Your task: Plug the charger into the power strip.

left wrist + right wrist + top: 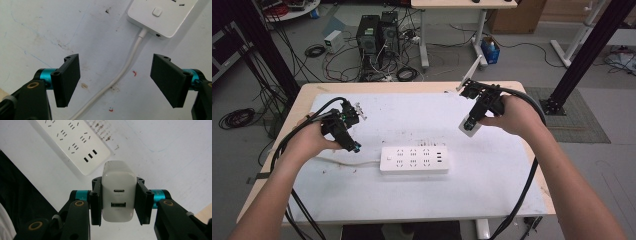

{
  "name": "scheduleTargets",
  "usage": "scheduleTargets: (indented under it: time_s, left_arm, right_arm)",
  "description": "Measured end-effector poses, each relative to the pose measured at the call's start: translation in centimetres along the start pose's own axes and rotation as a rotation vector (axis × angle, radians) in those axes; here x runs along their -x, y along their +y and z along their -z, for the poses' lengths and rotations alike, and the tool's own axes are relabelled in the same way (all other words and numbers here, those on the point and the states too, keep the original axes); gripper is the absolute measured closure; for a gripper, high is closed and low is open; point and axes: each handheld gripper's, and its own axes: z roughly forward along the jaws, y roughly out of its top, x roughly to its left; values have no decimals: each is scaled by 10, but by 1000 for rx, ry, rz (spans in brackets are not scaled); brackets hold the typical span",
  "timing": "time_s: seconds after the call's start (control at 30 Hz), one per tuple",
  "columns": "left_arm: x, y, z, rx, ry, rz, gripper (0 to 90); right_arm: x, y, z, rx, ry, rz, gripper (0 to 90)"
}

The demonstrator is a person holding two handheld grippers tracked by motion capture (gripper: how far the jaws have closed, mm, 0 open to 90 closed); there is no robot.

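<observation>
A white power strip point(414, 160) lies mid-table, its white cord point(117, 77) trailing left. In the left gripper view the cord runs between my left gripper's point(115, 80) open jaws, untouched, with the strip's switch end point(160, 17) just beyond. In the high view my left gripper point(348, 135) hovers left of the strip. My right gripper point(118, 200) is shut on a white USB charger point(118, 192), pads on its two sides, ports facing the camera. It holds the charger point(470, 125) in the air above and right of the strip point(72, 142).
A white mat point(507, 170) covers the wooden table point(312, 90), marked with small stains. Black cables trail from both grippers off the front edge. Beyond the table stand computer towers point(377, 35), loose cables and another desk's legs on the floor.
</observation>
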Motion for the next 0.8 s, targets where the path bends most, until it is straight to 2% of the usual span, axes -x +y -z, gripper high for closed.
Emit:
scheduleTargets:
  time_s: [0.1,0.17,0.2,0.23,0.3,0.33,0.4,0.43,0.5,0.53,0.57,0.6,0.63,0.7,0.73,0.8]
  left_arm:
    - [-2,-2,1,4,-7,-1,241]
    - [-3,-4,-1,4,-10,4,241]
    - [-3,-4,-1,4,-10,4,241]
    - [-4,-4,-2,3,-13,4,241]
    - [-5,-7,-3,12,-22,7,241]
    - [-5,-7,-3,12,-22,7,241]
    - [-6,-10,-5,8,-22,10,241]
    - [-6,-10,-5,8,-22,10,241]
    - [-5,-13,-7,13,-25,13,241]
    - [-5,-13,-7,13,-25,13,241]
    - [-5,-14,-7,13,-23,9,241]
    - [-5,-15,-7,13,-23,14,241]
    - [-5,-16,-8,9,-23,13,241]
    - [-5,-17,-8,7,-25,15,241]
    - [-5,-18,-9,5,-23,14,241]
    - [-4,-18,-9,7,-24,11,241]
  right_arm:
    - [-1,3,-4,-9,-5,24,626]
    - [-4,9,-10,-19,-7,81,626]
    - [-4,9,-10,-19,-7,81,626]
    - [-7,14,-15,-22,-15,114,626]
    - [-10,18,-21,-35,-19,151,626]
    - [-10,18,-21,-35,-19,151,626]
    - [-14,27,-32,-48,-16,199,626]
    - [-14,27,-32,-48,-16,199,626]
    - [-18,34,-44,-54,-11,258,626]
    - [-18,34,-44,-54,-11,258,626]
    - [-23,39,-53,-59,-11,298,626]
    - [-23,39,-53,-59,-11,298,626]
    - [-27,43,-62,-61,-13,365,626]
    - [-33,46,-70,-65,4,398,626]
    - [-33,46,-70,-65,4,398,626]
    - [-43,55,-83,-74,20,487,626]
